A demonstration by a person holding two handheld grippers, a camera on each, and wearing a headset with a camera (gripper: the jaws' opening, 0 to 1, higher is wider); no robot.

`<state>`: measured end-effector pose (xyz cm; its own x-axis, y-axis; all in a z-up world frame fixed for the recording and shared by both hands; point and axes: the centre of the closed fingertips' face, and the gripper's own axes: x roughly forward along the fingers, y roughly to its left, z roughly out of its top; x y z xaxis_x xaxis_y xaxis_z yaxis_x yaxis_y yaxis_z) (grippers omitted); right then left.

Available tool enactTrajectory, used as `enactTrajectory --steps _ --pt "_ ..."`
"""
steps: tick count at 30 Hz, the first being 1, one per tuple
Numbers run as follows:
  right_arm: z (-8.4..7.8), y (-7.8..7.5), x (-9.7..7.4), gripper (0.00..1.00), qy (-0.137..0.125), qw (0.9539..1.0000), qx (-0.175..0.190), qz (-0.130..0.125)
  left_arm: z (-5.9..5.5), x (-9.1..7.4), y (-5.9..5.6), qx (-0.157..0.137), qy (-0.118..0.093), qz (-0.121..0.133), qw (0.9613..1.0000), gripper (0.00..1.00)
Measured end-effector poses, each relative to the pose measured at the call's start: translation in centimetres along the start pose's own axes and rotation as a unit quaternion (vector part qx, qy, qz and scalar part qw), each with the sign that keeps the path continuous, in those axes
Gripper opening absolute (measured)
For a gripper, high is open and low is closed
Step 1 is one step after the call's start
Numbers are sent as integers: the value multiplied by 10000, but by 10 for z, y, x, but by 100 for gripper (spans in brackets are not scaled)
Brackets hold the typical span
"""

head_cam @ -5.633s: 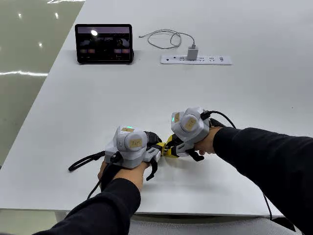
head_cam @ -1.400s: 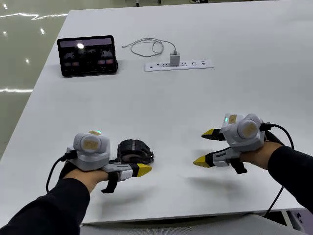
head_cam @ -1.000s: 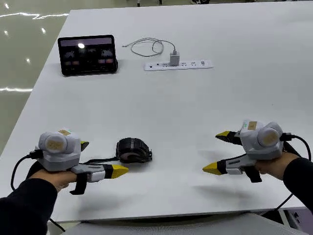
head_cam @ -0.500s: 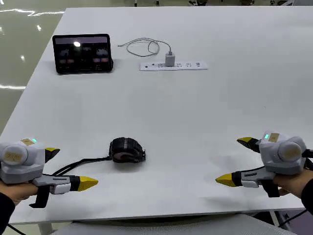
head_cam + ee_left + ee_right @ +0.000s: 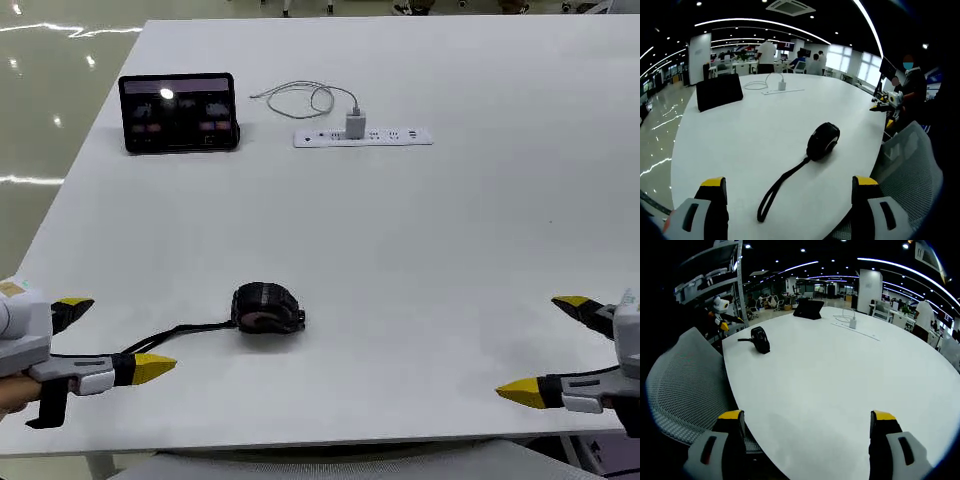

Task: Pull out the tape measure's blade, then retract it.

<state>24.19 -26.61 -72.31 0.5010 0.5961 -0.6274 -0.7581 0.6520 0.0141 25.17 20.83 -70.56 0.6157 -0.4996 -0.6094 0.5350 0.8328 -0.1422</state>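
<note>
1. The tape measure (image 5: 267, 308), a black round case, rests on the white table (image 5: 420, 230) close to the near edge. Nothing grips it.
2. Its black wrist strap (image 5: 178, 333) trails from the tape measure's left side along the tabletop, toward the near-left corner.
3. The left gripper (image 5: 115, 335) hovers to the left of the tape measure, well apart from it and just past the strap's end. Its yellow-tipped jaws are spread wide and hold nothing. In the left gripper view, the tape measure (image 5: 823, 140) lies ahead, between the two jaws' lines.
4. The right gripper (image 5: 545, 346) hangs far to the right of the tape measure, over the table's near edge. Its jaws are also parted wide and empty. In the right gripper view, the tape measure (image 5: 760, 339) appears small and distant.
5. A dark tablet (image 5: 180, 112) stands far behind the tape measure, slightly to its left.
6. A white power strip (image 5: 362, 137) lies far behind the tape measure, slightly to its right. It carries a white charger (image 5: 355, 125) with a looped cable (image 5: 300, 98).
</note>
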Motion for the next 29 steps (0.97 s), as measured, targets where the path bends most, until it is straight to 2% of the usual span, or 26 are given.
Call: enactTrajectory --steps 1,2,3,6,11,19,29 --pt "-3 0 -4 100 -9 10000 64 -38 0 0 0 34 3 33 10000 100" --pt "-4 1 -6 100 -16 9999 88 -57 1 0 6 123 20 185 9998 100" --pt "-8 1 -7 100 8 9999 102 -77 -2 1 7 125 83 197 9997 100" --pt "-15 0 -7 100 126 9998 89 -86 -3 2 6 85 68 164 9998 100" --pt "-7 1 -6 100 72 9999 60 -79 -5 4 5 -15 118 126 9999 100" --pt "-2 -1 -1 100 94 10000 -11 -11 -3 2 4 20 120 70 9999 100" --pt "-5 0 -4 100 129 9999 -31 6 0 2 3 68 126 7 9999 100"
